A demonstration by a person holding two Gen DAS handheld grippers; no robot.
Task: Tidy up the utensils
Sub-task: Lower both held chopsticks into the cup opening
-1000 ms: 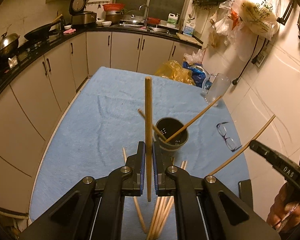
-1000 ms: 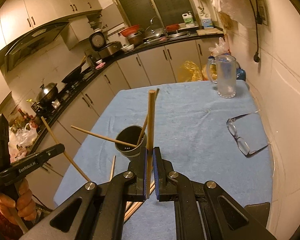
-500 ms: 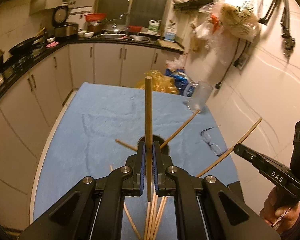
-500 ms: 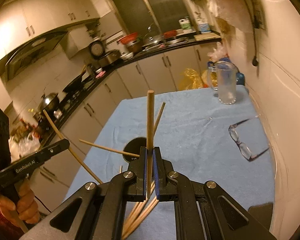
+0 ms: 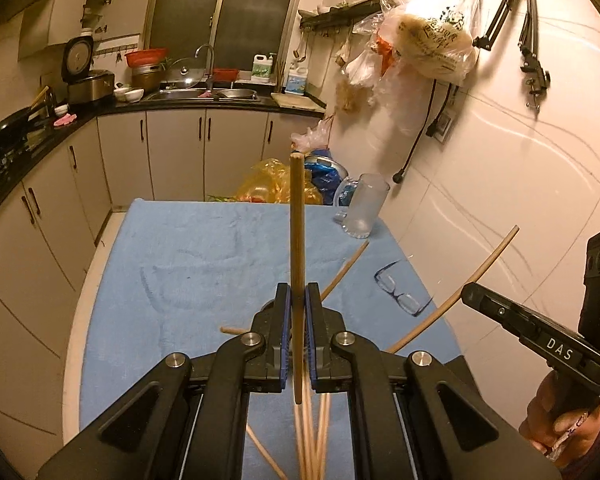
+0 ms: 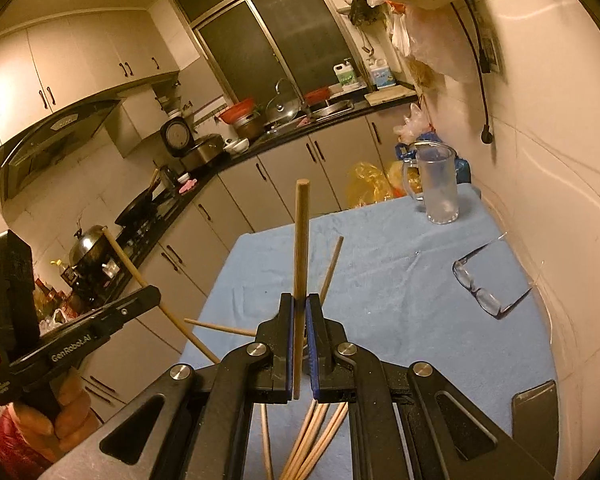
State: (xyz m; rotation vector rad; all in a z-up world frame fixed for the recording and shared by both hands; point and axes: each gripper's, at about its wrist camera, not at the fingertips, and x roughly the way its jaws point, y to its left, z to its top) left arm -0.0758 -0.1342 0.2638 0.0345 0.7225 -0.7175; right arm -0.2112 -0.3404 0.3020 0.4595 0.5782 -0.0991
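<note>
While loose wooden chopsticks (image 5: 312, 444) lie bunched on the blue towel (image 5: 204, 256) nearest the cameras, each gripper above them is clamped on a single chopstick. The left gripper (image 5: 297, 308) pinches its upright chopstick (image 5: 297, 240) between blue pads, and the right gripper (image 6: 299, 312) does the same with its own chopstick (image 6: 301, 248). Just beyond the jaws, two more chopsticks (image 6: 332, 266) slant out from the dark holder (image 5: 266, 307), which is mostly hidden behind the fingers. Further along the towel a pair of glasses (image 6: 480, 292) rests near the wall, and a clear glass mug (image 6: 436, 184) stands at the far corner. Yellow and blue plastic bags (image 5: 268, 184) sit past the towel's edge, with kitchen cabinets (image 5: 176, 152) behind.
</note>
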